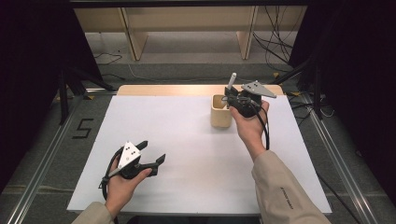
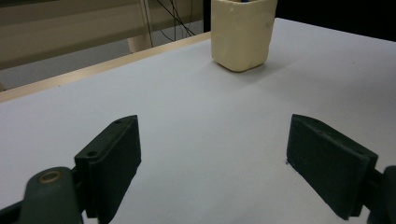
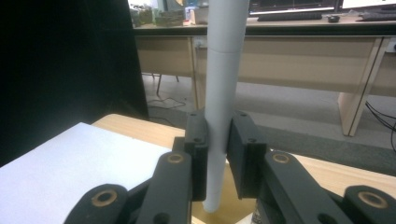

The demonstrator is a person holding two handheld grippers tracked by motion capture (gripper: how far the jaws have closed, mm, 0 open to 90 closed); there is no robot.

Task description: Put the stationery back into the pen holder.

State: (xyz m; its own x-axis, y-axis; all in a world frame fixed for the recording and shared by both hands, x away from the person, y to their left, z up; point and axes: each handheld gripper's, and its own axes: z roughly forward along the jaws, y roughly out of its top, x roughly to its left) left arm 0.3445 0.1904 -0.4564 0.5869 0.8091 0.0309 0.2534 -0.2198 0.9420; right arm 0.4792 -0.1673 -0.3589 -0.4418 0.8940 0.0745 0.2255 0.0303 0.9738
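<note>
Right gripper: held in the person's right hand at the far right part of the table, just beside and above the cup; jaws pressed together on a white pen, which stands nearly upright between them. In the right gripper view the pen runs from below the jaws up past the top edge, its lower end hanging free over a yellowish surface.

Left gripper: held in the left hand near the front left of the table, well apart from the cup; jaws spread wide, nothing between them. In the left gripper view both dark pads hover over bare white surface.

Cup: cream-coloured, square with rounded corners, upright on the white sheet toward the far edge. In the left gripper view the cup stands ahead of the spread jaws; a bit of blue shows at its rim.

Table: wooden top, covered by a white sheet.
</note>
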